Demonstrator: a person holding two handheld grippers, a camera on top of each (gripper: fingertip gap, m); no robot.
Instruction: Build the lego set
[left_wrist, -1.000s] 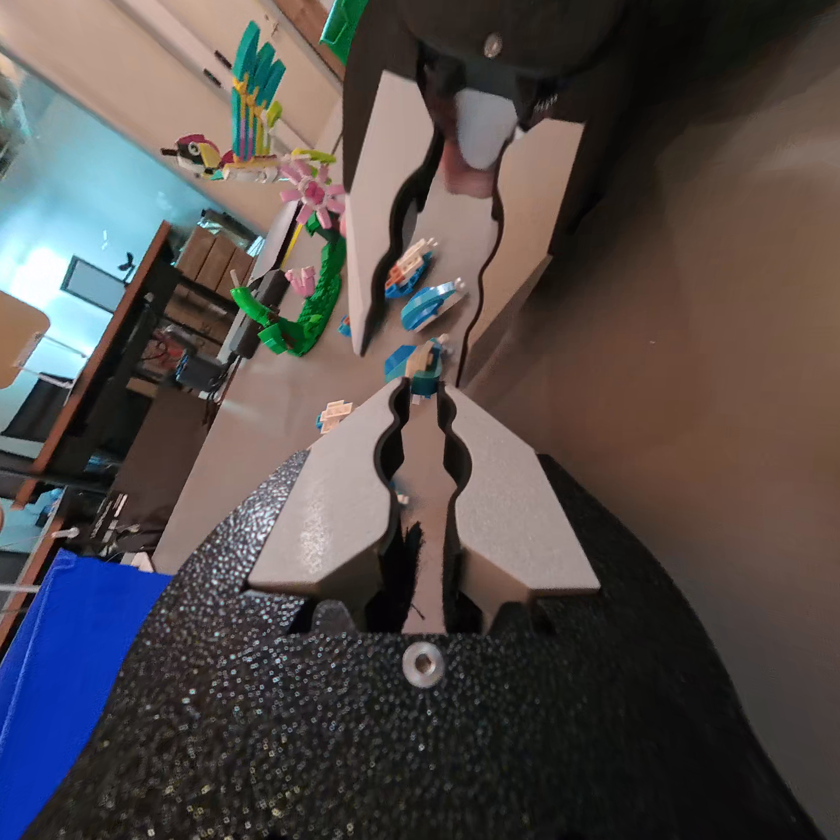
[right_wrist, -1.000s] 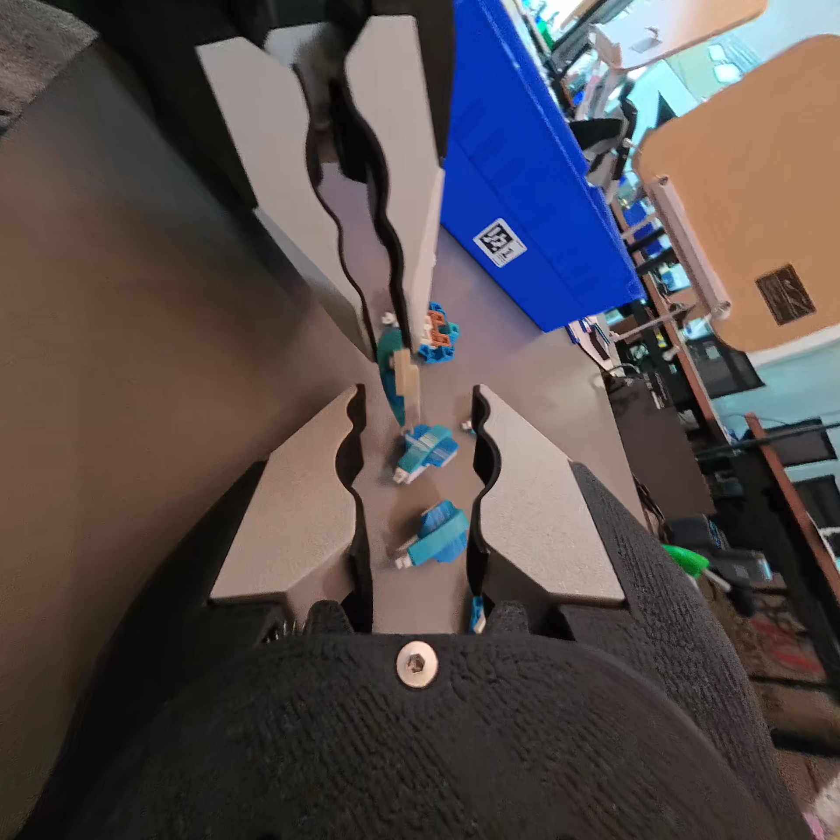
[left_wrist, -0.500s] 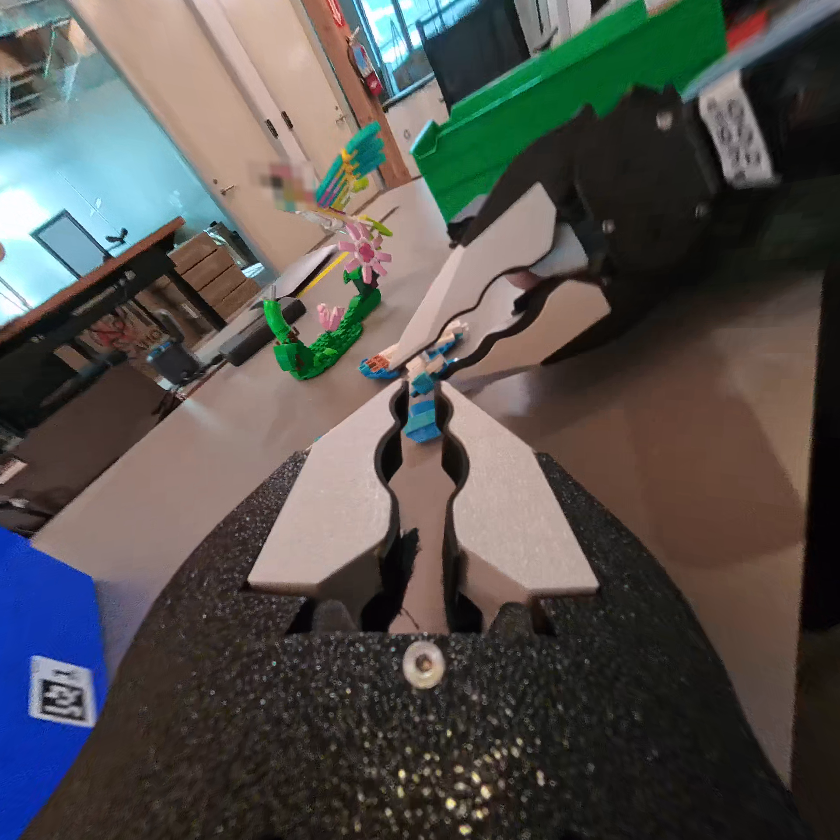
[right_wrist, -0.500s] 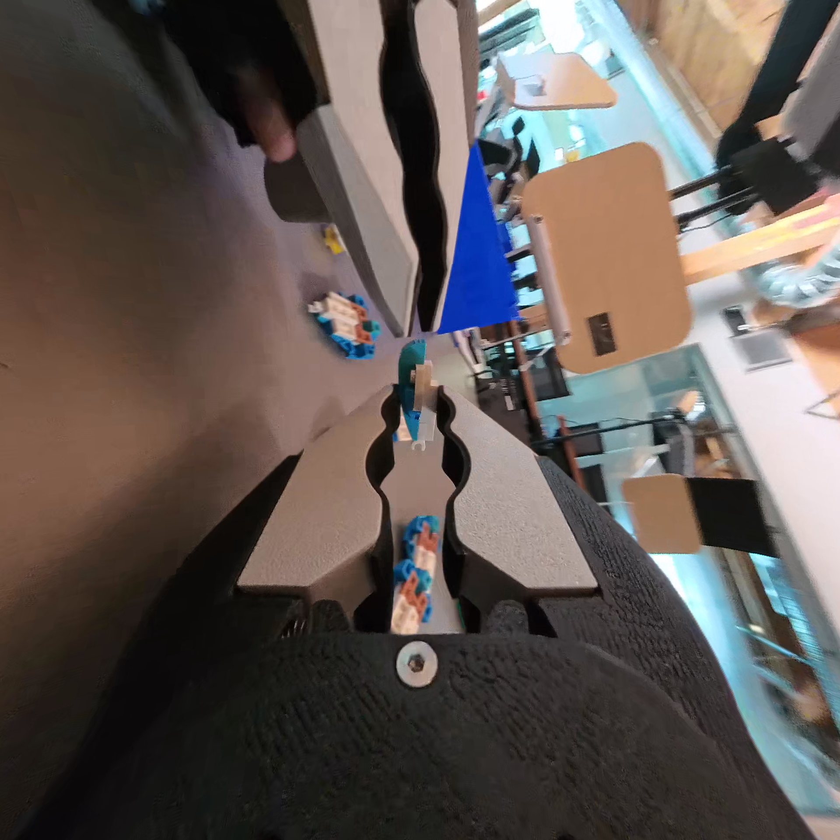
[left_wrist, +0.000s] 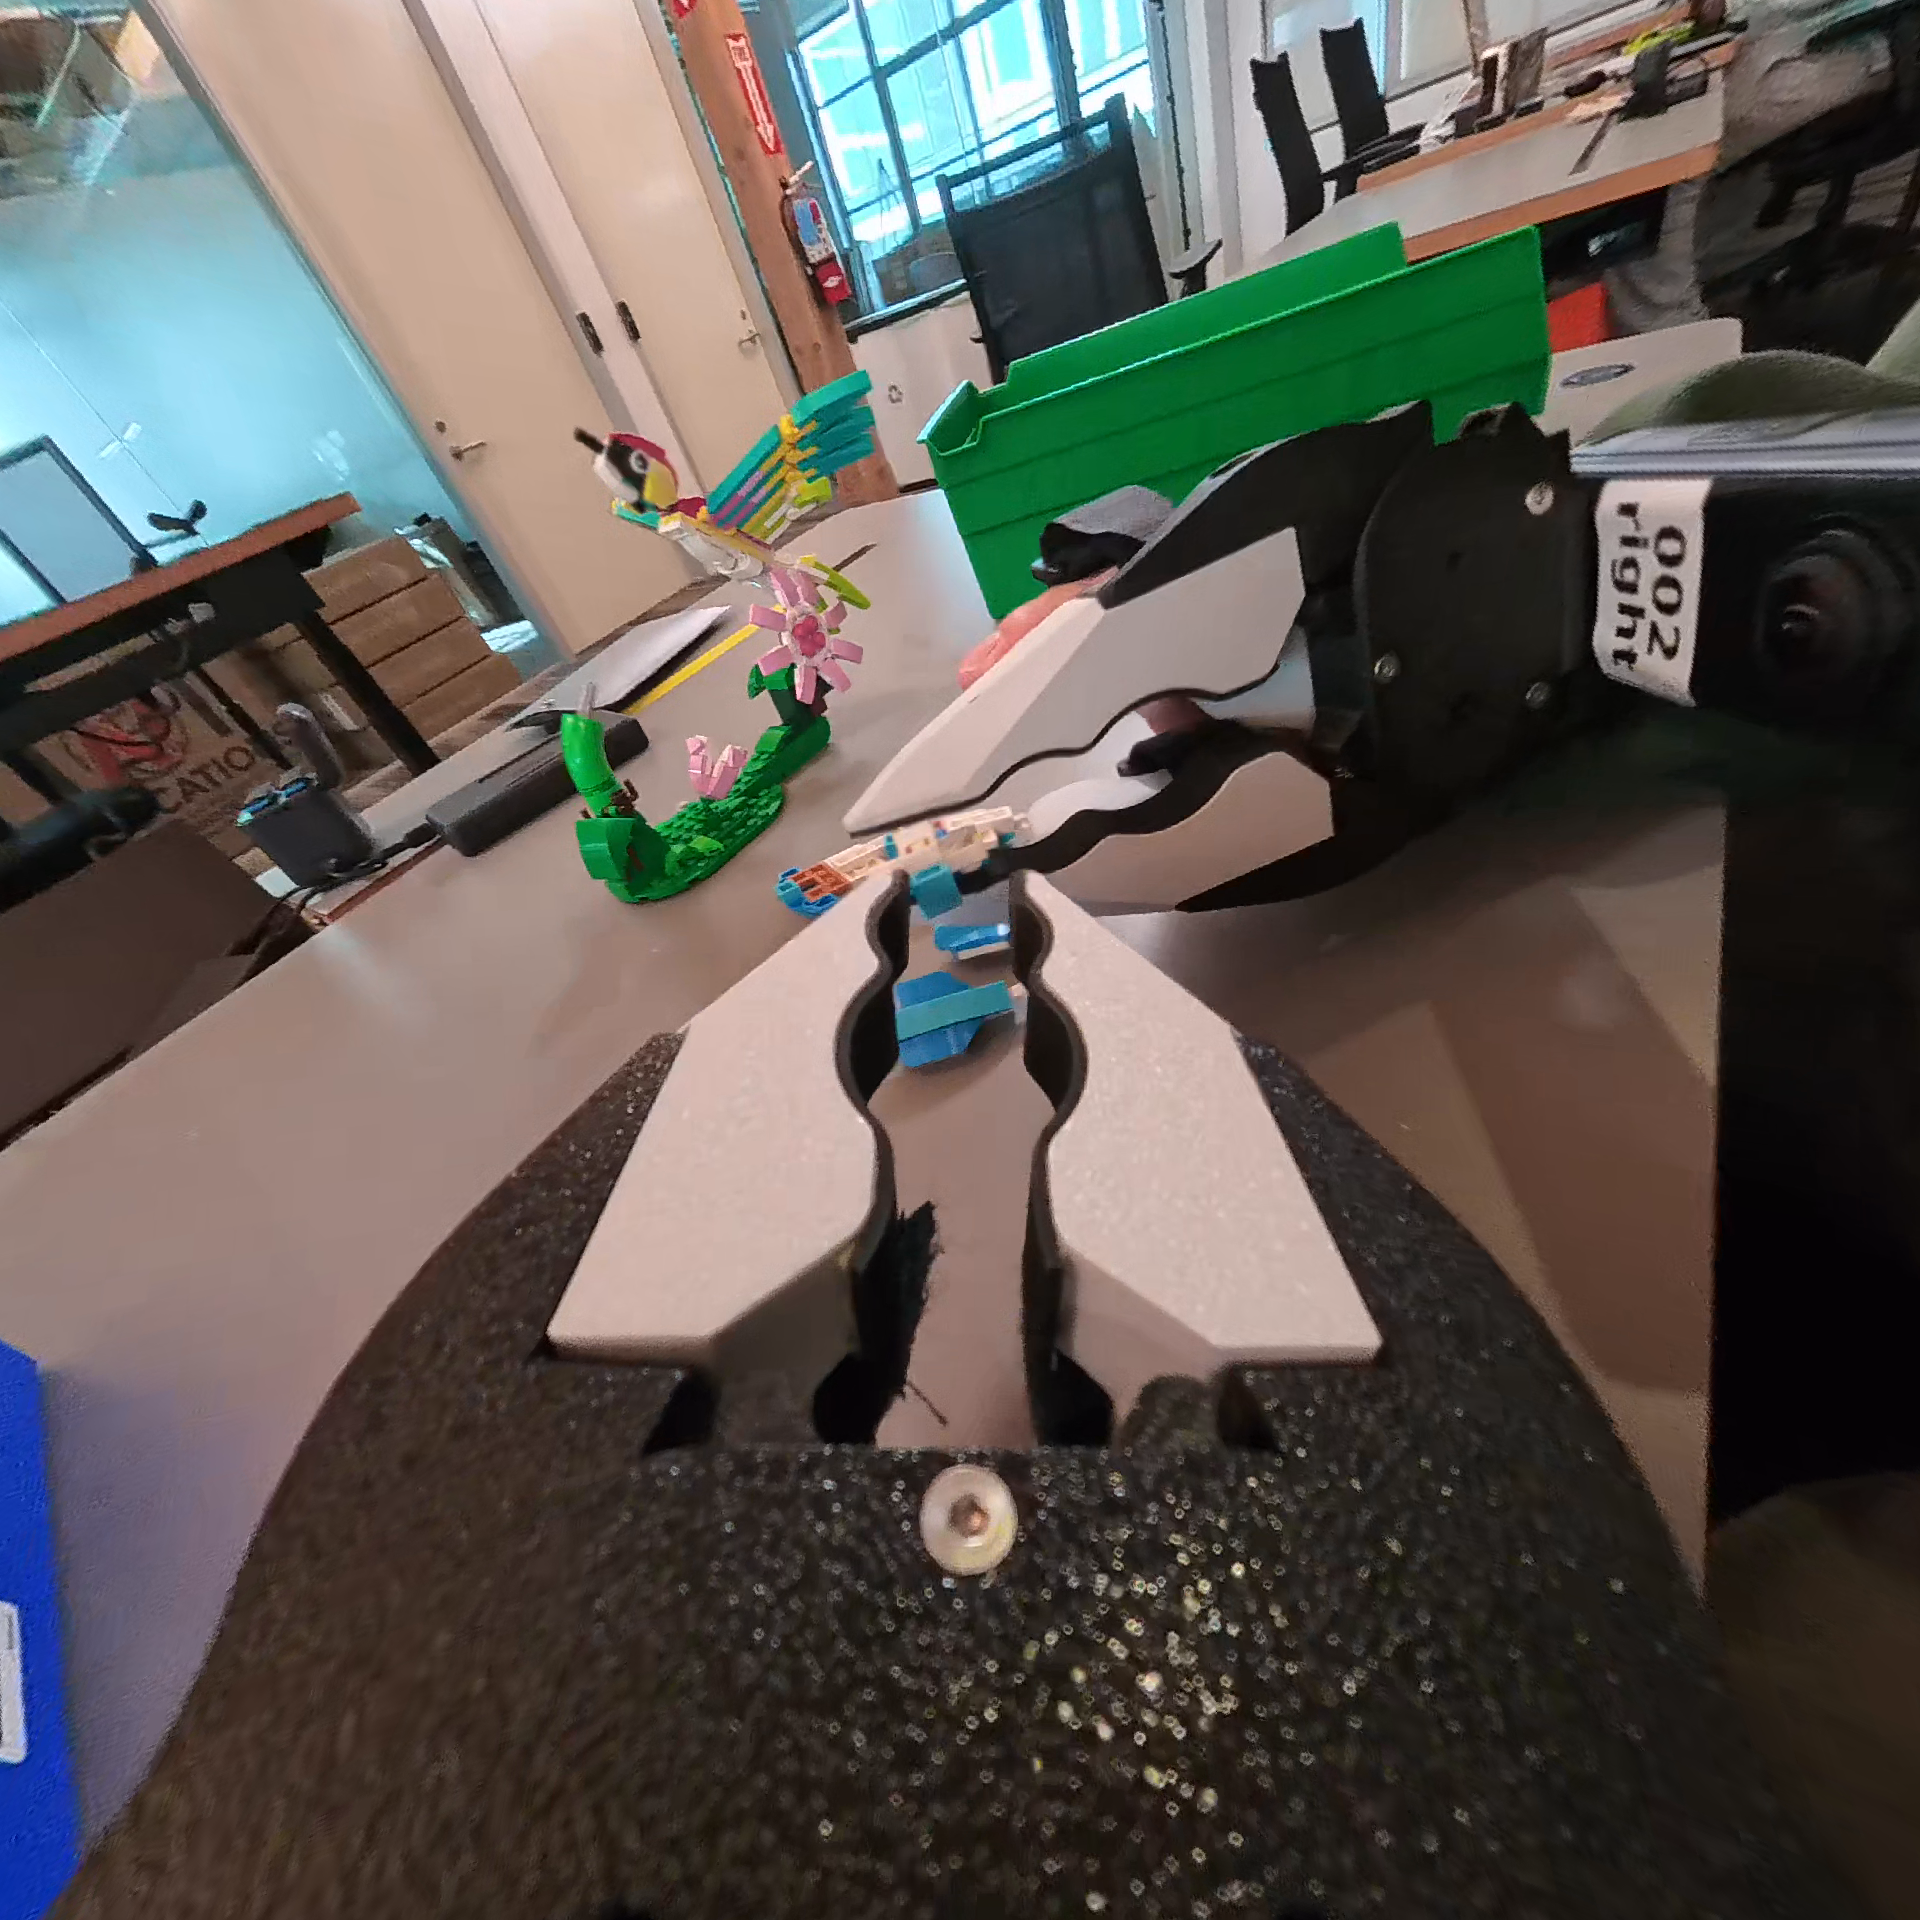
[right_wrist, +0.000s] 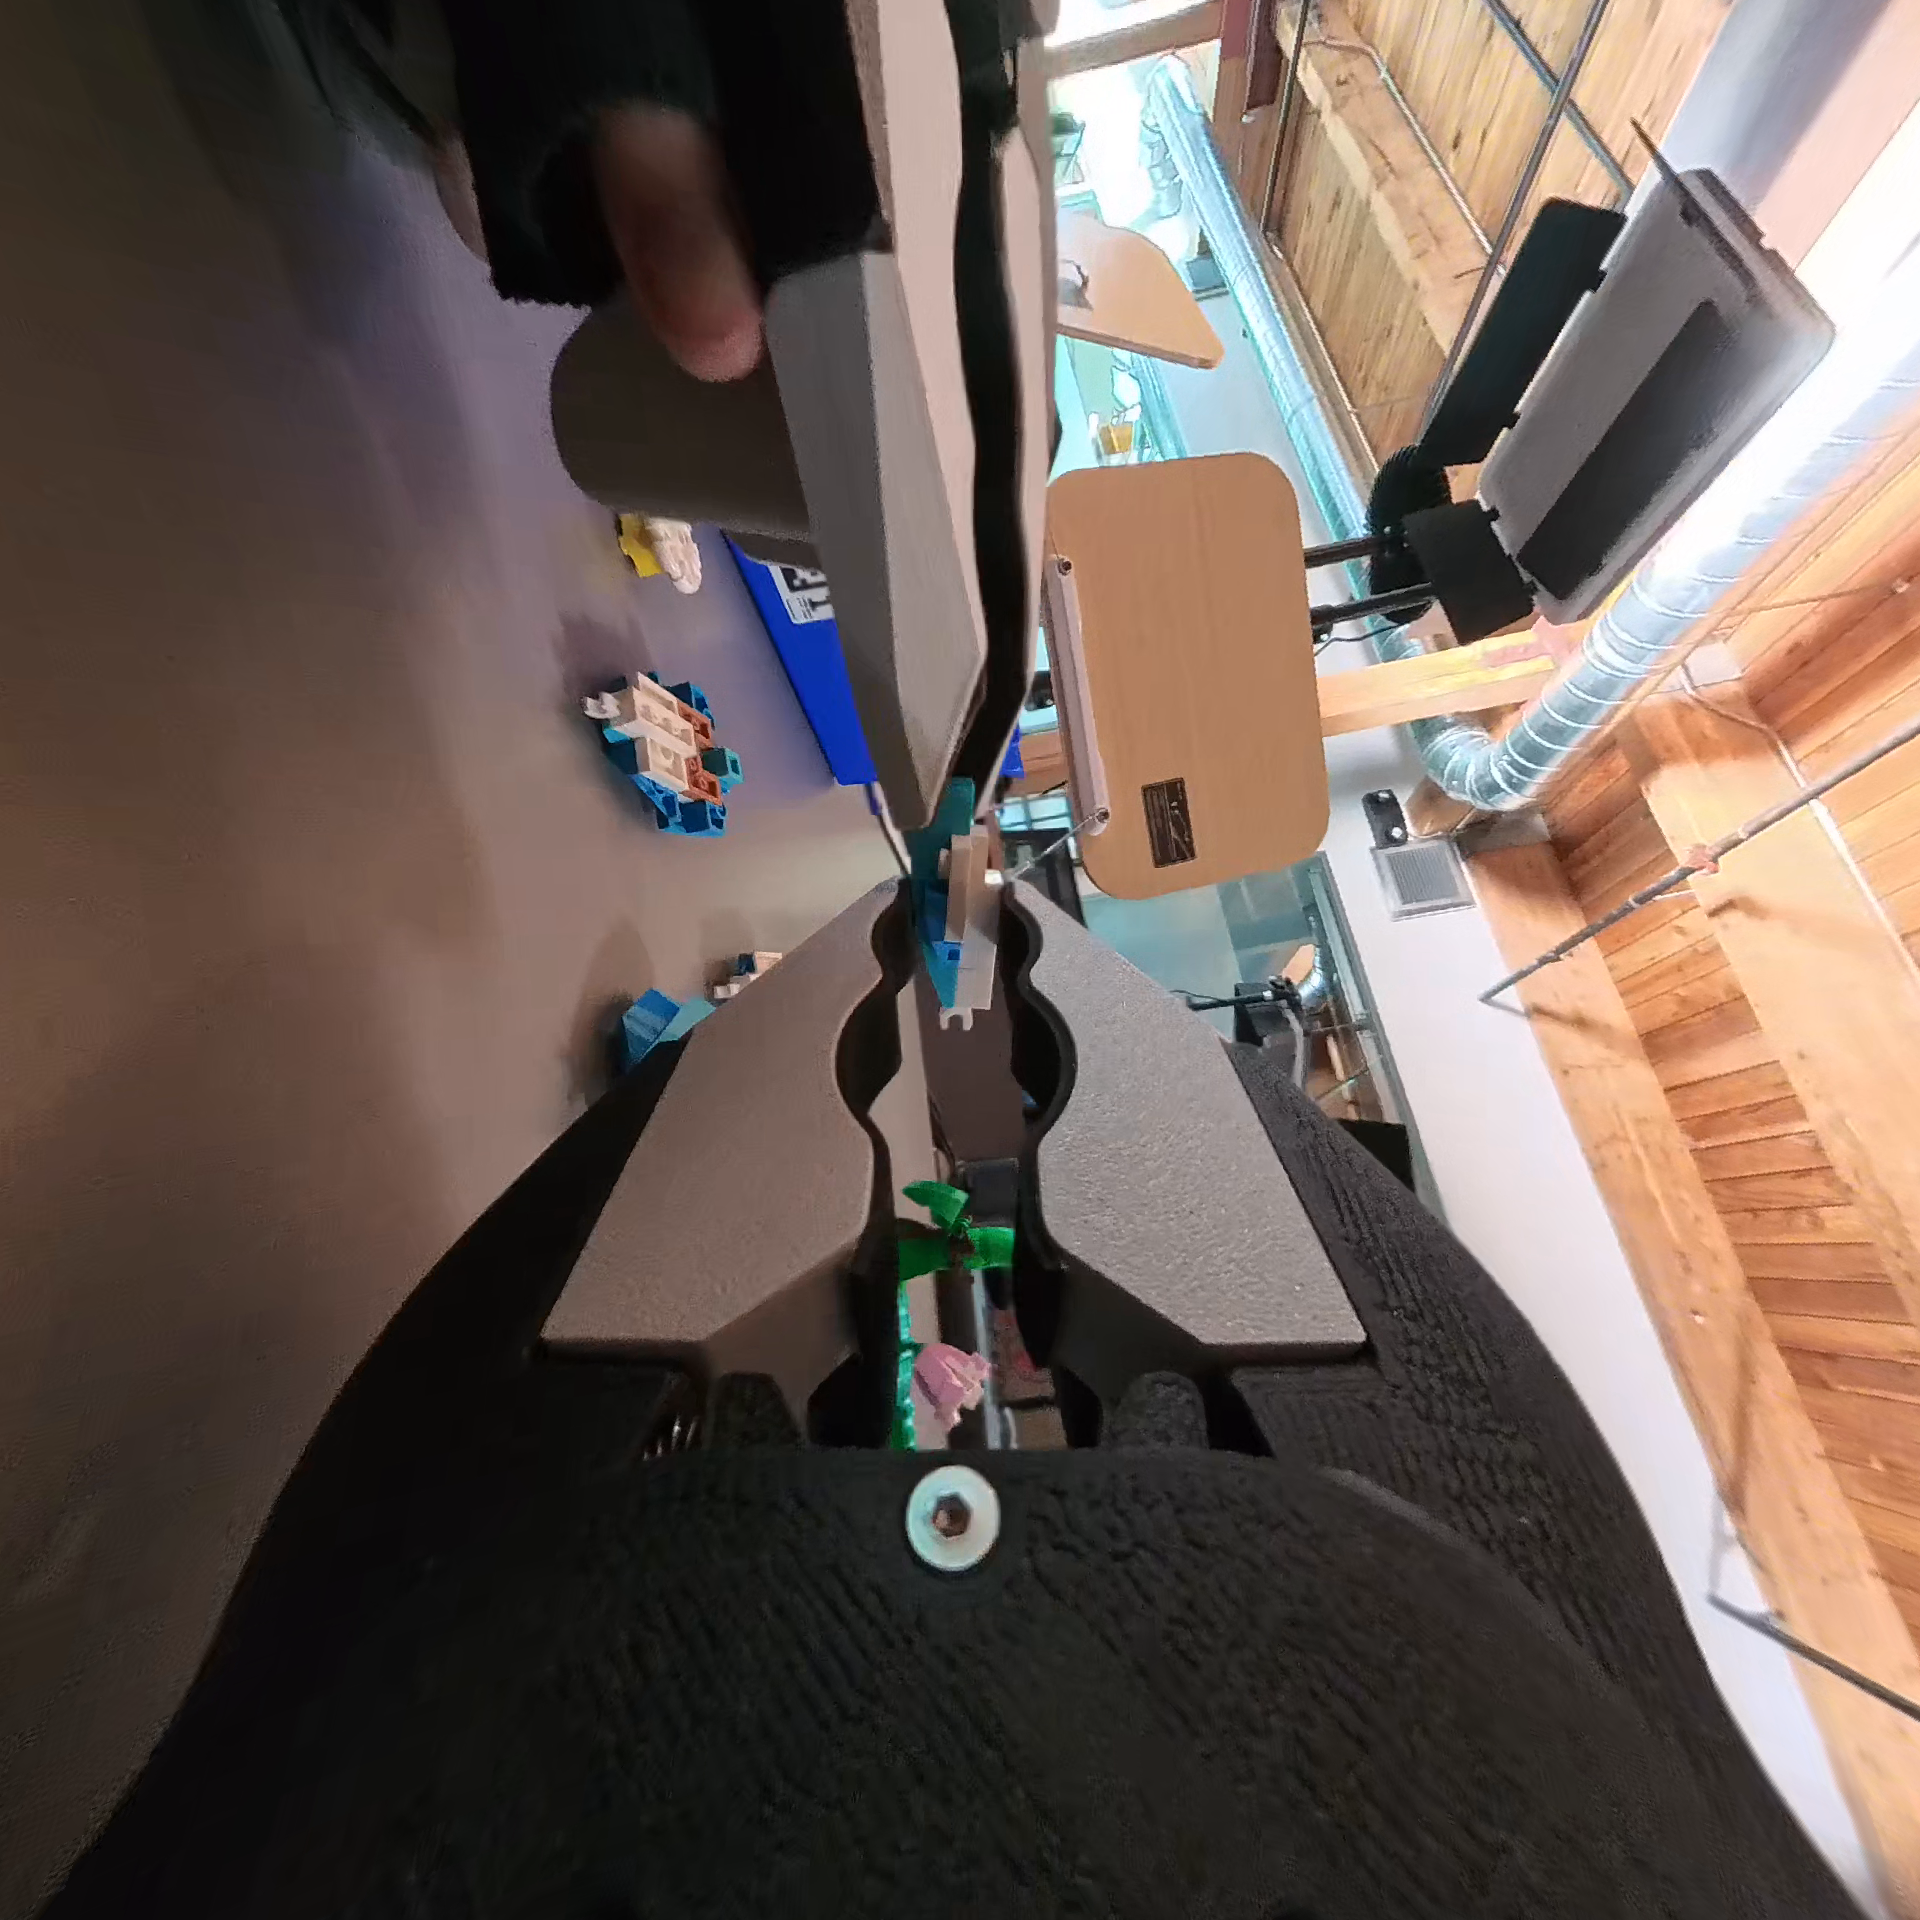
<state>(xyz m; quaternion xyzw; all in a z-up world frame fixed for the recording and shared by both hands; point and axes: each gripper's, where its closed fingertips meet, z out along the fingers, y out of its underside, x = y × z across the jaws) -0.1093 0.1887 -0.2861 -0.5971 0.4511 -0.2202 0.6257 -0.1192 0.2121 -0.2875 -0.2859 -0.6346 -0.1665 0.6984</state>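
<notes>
Far left, a blue plastic bin (left_wrist: 21, 1558) edges into the left wrist view, standing on the grey bench (left_wrist: 312, 1091). Further along, a green toy-brick plant with pink flowers (left_wrist: 717, 810) is seen upright, and a multicoloured toy-brick bird (left_wrist: 707, 499) is perched above it. At centre, the left tongs (left_wrist: 956, 894) are closed on a small teal, blue and white toy-brick piece (right_wrist: 961, 935), which is held up off the bench. The same piece is gripped from the opposite end by the right tongs (right_wrist: 951, 909), so that the two sets of tips nearly meet. Its teal slope and long white strip are clearly made out. Loose light-blue brick bits (left_wrist: 945, 1023) lie on the bench just under the piece. Behind, at right, a green plastic bin (left_wrist: 1247, 416) stands.
</notes>
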